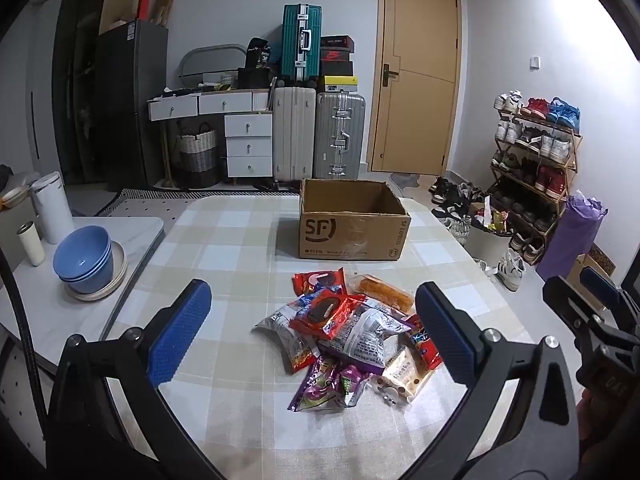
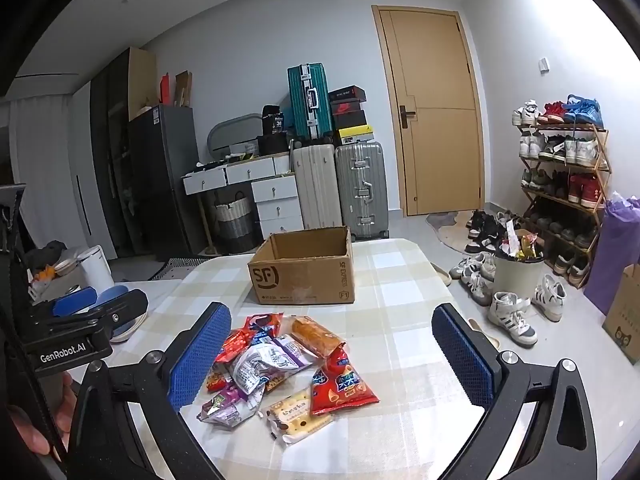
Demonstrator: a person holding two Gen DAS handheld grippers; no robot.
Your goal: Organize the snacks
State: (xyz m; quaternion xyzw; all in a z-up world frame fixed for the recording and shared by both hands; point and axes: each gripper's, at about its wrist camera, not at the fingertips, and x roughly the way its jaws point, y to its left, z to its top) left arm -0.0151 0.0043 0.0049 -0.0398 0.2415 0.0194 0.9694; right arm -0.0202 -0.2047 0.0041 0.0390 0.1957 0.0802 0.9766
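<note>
A pile of snack packets point(image 1: 348, 336) lies on the checked tablecloth, also in the right wrist view point(image 2: 284, 364). It holds red, silver, purple and orange packets and a beige biscuit pack point(image 2: 298, 414). An open, empty SF cardboard box point(image 1: 352, 220) stands behind the pile, also in the right wrist view point(image 2: 304, 268). My left gripper point(image 1: 312, 336) is open, above and in front of the pile. My right gripper point(image 2: 332, 364) is open, just right of the pile; it also shows at the left view's right edge point(image 1: 580, 292).
Blue bowls on a plate point(image 1: 86, 260) and a white kettle point(image 1: 52, 208) stand on a side table to the left. A bin point(image 2: 516, 272), shoes and a shoe rack point(image 2: 564, 184) are on the floor to the right. Suitcases point(image 1: 320, 136) and drawers stand by the far wall.
</note>
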